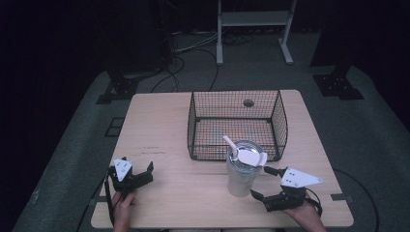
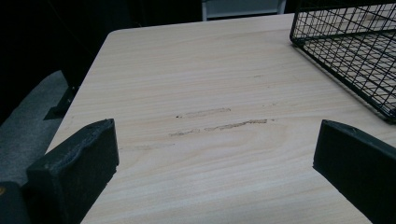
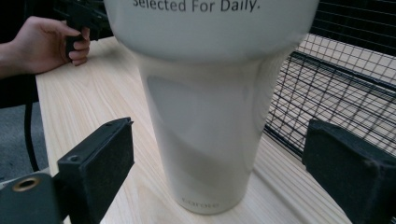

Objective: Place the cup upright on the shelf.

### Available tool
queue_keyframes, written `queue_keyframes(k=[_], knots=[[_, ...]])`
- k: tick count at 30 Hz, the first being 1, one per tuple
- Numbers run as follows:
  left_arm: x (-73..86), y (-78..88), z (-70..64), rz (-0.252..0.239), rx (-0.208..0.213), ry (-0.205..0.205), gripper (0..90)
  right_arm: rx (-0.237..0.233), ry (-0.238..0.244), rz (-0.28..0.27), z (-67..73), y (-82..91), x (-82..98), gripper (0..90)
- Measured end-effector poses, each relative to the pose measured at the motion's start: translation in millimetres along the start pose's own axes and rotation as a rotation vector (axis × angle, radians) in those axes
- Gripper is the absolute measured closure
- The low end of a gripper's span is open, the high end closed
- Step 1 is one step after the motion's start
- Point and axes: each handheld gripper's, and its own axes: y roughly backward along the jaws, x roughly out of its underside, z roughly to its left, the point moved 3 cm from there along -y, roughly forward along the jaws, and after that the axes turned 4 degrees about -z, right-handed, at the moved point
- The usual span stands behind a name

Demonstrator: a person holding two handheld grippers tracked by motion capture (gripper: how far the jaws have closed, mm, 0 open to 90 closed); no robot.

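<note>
One tall white tumbler with a lid and a pale straw stands upright on the light wooden table, at about 5 o'clock of the tabletop and touching or just in front of the near wall of the black wire-mesh basket. The right gripper sits at the tumbler's 3 o'clock, jaws spread wide and holding nothing; in the right gripper view the narrow lower body of the cup stands between the two black pads, apart from both.

The cup looks like smooth, glossy, rigid plastic or coated steel, so it should be stiff but slippery, and top-heavy because the upper body flares wider than the base. Whether it holds liquid cannot be told, so its weight is uncertain. The best hold is probably on the tapered lower section, close under the flare, squeezing squarely to stop it tipping.

The left gripper, at 7 o'clock of the table, is likewise wide open and empty over bare wood.
</note>
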Motion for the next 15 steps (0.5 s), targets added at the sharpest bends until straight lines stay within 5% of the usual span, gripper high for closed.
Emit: queue_keyframes(k=[15], knots=[[0.0, 0.4, 0.1, -0.001, 0.0, 0.001, 0.0, -0.019, 0.008, -0.005, 2.4, -22.9, -5.4, 8.3]])
